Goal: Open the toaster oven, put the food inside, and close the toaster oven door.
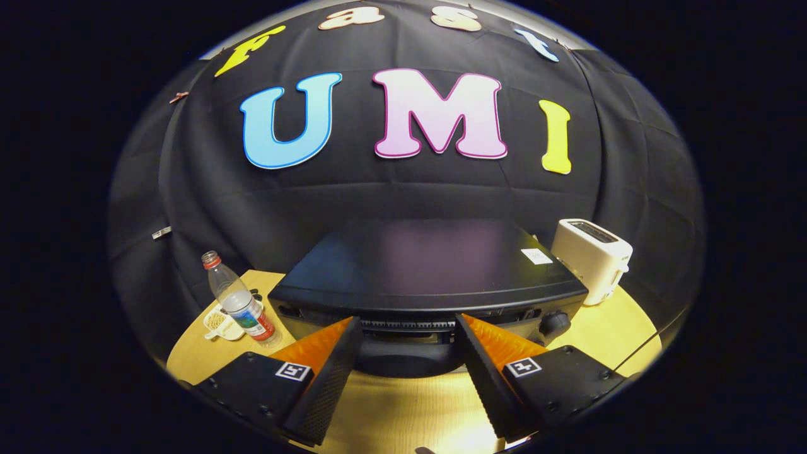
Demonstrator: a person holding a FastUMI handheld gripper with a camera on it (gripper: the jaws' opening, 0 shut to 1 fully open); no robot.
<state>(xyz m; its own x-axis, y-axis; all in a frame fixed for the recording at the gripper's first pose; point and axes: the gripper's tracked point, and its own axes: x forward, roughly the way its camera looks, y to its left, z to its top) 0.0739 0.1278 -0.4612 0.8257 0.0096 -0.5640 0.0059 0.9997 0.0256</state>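
Oven: black toaster oven point(429, 268) sits mid-frame on the table, just ahead of the fingers; seen from above and in front; its flat top fills the centre; a knob point(555, 323) shows at its lower right front; whether the door is open I cannot tell
Gripper: gripper point(408, 328) at the bottom centre; fingers spread wide with nothing held; tips near the oven's front edge, one on each side of its middle
Table: pale wooden table point(410, 410) under everything
Left side: plastic bottle point(239, 302) with a red cap, upright, just beside the oven; a small white dish point(220, 325) by its base, contents too small to name
Right side: white toaster point(591, 258) near the oven's right rear corner
Back: black cloth wall point(208, 189) behind
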